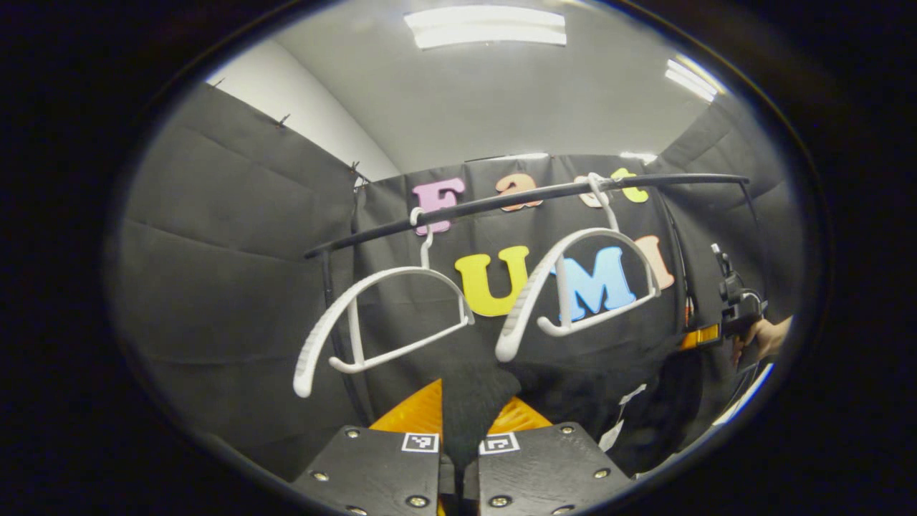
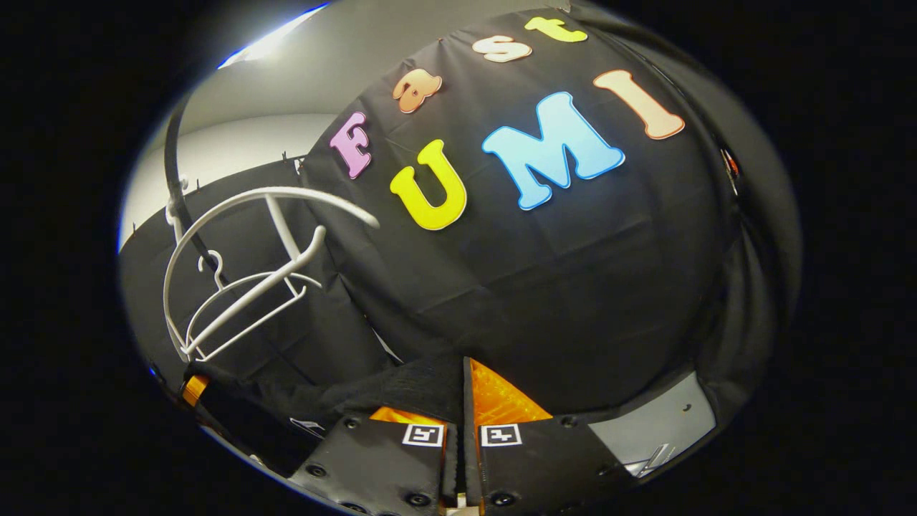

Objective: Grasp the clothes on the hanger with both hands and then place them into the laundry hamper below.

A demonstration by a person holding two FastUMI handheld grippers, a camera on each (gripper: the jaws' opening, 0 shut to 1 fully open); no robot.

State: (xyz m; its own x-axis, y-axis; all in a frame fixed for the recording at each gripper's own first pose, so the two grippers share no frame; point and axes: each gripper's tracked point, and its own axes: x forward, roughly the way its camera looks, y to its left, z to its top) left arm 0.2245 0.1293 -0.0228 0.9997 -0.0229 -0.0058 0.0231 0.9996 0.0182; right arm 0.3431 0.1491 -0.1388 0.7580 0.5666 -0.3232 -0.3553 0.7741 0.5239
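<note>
Left gripper view: the black garment (image 1: 559,401) is off the hangers, slung below them between the two grippers. The left gripper (image 1: 459,430) has its jaws nearly closed, a fold of fabric pinched between both fingers. The garment's far end runs to the right gripper (image 1: 706,335), held by a hand (image 1: 766,337) at the right edge. In the right gripper view the right gripper (image 2: 463,401) is likewise clamped almost fully together on the cloth, which trails left toward the other gripper (image 2: 192,388). Holding both ends likely keeps the piece spread and free of snags. Two white hangers (image 1: 387,315) (image 1: 580,287) hang bare on the black rail (image 1: 501,202). Hamper probably sits below frame – dark on dark, hard to tell. Lowering into it is what's left.
</note>
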